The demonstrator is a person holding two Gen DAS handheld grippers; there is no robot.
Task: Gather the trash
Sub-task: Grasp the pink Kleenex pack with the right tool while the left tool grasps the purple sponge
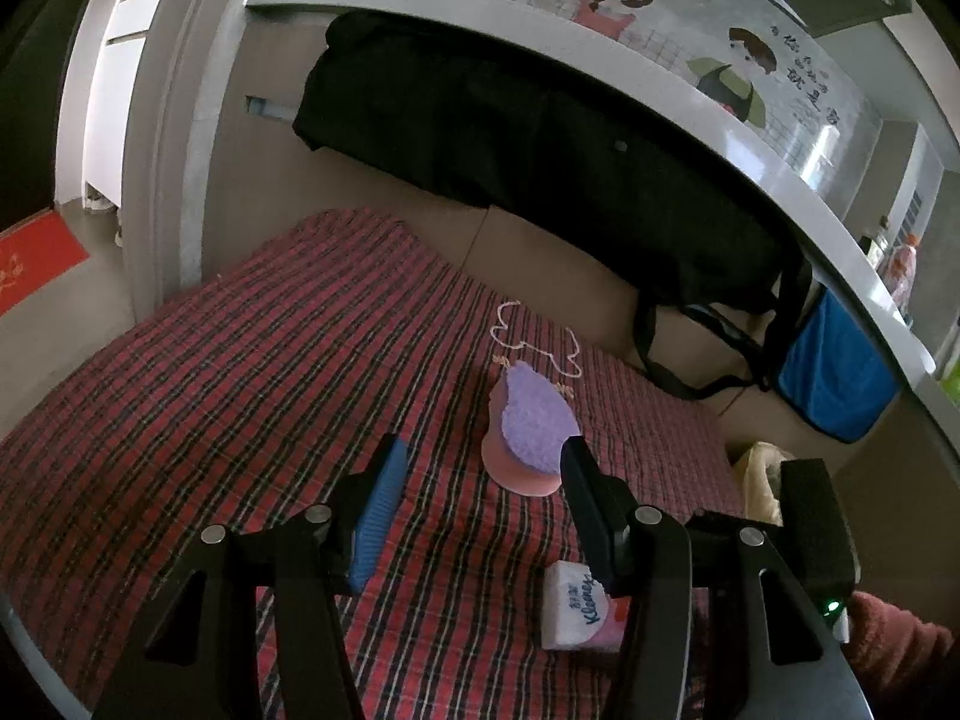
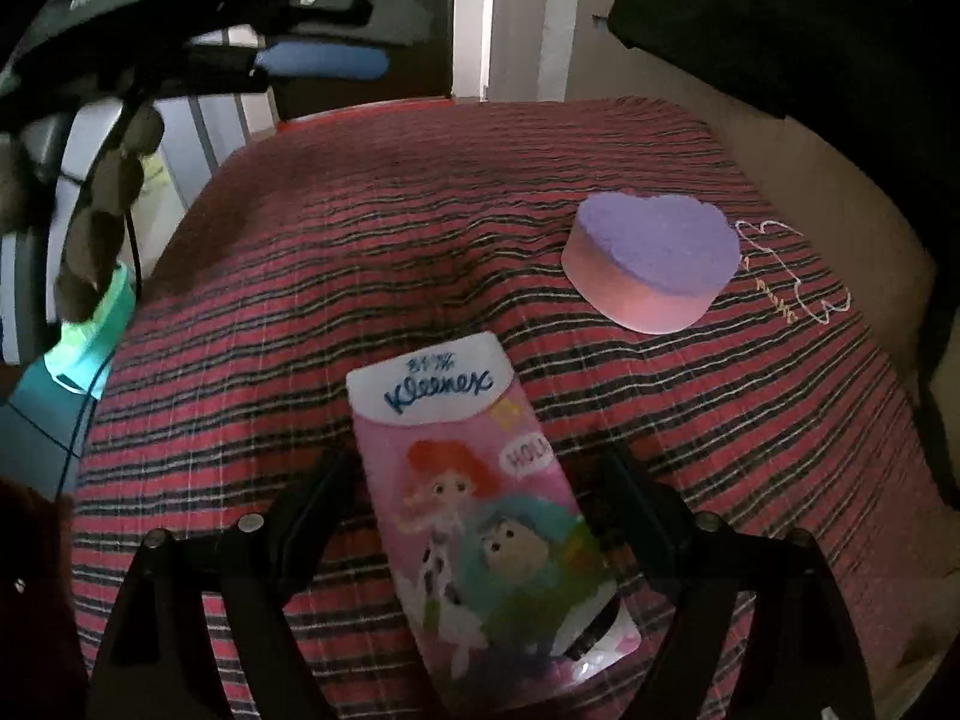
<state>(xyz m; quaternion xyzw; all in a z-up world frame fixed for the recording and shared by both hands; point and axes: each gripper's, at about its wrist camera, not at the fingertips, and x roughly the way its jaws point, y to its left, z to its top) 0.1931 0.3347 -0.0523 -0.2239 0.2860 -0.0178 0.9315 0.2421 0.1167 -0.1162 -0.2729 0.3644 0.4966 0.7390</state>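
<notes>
A pink Kleenex tissue pack with cartoon figures lies flat on the red plaid cloth. My right gripper is open and straddles it, one finger on each side, with a gap showing on the right side. Beyond it sits a heart-shaped sponge, purple on top and pink below. In the left wrist view my left gripper is open with nothing between its fingers. The sponge lies just ahead, by the right fingertip. The tissue pack shows low, partly behind that finger.
A long black bag and a blue pouch hang along the far edge under a grey ledge. A white stitched outline marks the cloth behind the sponge. A hand and the left gripper's blue pad fill the right view's upper left.
</notes>
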